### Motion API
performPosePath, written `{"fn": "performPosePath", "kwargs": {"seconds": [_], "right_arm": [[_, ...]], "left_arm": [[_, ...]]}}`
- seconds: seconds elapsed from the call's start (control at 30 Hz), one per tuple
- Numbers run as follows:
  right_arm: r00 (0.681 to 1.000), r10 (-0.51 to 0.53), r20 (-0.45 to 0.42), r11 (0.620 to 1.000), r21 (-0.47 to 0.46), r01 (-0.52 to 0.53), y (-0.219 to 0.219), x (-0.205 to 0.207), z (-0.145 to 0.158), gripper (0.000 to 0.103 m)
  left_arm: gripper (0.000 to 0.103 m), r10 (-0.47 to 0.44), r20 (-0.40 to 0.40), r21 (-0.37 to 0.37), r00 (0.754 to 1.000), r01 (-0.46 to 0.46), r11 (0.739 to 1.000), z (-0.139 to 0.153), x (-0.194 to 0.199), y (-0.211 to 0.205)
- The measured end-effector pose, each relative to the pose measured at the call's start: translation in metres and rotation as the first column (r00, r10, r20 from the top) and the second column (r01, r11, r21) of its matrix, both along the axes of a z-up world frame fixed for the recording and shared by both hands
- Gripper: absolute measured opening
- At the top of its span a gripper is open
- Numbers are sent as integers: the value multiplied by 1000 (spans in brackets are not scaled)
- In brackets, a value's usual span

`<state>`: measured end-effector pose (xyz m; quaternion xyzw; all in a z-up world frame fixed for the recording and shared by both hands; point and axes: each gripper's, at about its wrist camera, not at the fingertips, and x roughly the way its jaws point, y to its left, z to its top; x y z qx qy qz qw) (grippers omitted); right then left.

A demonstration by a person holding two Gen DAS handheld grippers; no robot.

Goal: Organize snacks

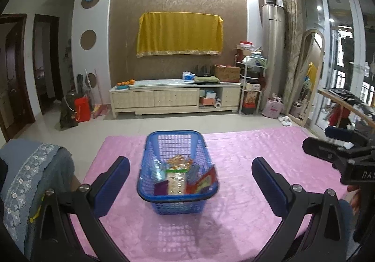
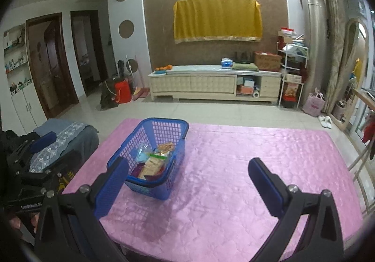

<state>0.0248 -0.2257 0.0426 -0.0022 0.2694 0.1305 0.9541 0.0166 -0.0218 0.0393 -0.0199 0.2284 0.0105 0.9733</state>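
Observation:
A blue plastic basket (image 1: 178,203) stands on the pink-covered table (image 1: 246,156), holding several snack packets (image 1: 179,178). My left gripper (image 1: 191,168) is open above the near table edge, its fingers to either side of the basket and short of it, with nothing held. In the right wrist view the same basket (image 2: 150,188) sits left of centre, its packets (image 2: 154,161) inside. My right gripper (image 2: 187,168) is open and empty; its left finger (image 2: 112,182) overlaps the basket's near left corner, while the right finger hovers over bare tablecloth (image 2: 257,144).
The other gripper (image 1: 337,151) shows at the right edge of the left wrist view. A chair with a grey-blue lace cloth (image 1: 30,180) stands left of the table. Beyond lie tiled floor, a cream TV cabinet (image 1: 175,98) and cluttered shelves (image 1: 252,79).

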Motion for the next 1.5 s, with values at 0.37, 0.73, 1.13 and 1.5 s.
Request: {"fn": "performPosePath", "kwargs": {"seconds": [0.37, 0.73, 1.13, 1.5], "right_arm": [[1000, -9, 22, 1000, 14, 8, -5, -26, 7, 103], [1000, 6, 5, 1000, 29, -6, -6, -36, 4, 103], [1000, 17, 1, 999, 32, -17, -5, -42, 5, 103], [1000, 17, -7, 1000, 21, -17, -1, -42, 3, 103]], "left_arm": [[103, -29, 33, 28, 999, 28, 999, 10, -20, -21], [103, -43, 42, 38, 998, 41, 998, 11, -28, -26], [103, -52, 40, 34, 998, 51, 998, 11, -33, -27], [103, -61, 34, 37, 998, 60, 997, 12, -34, -26]]}}
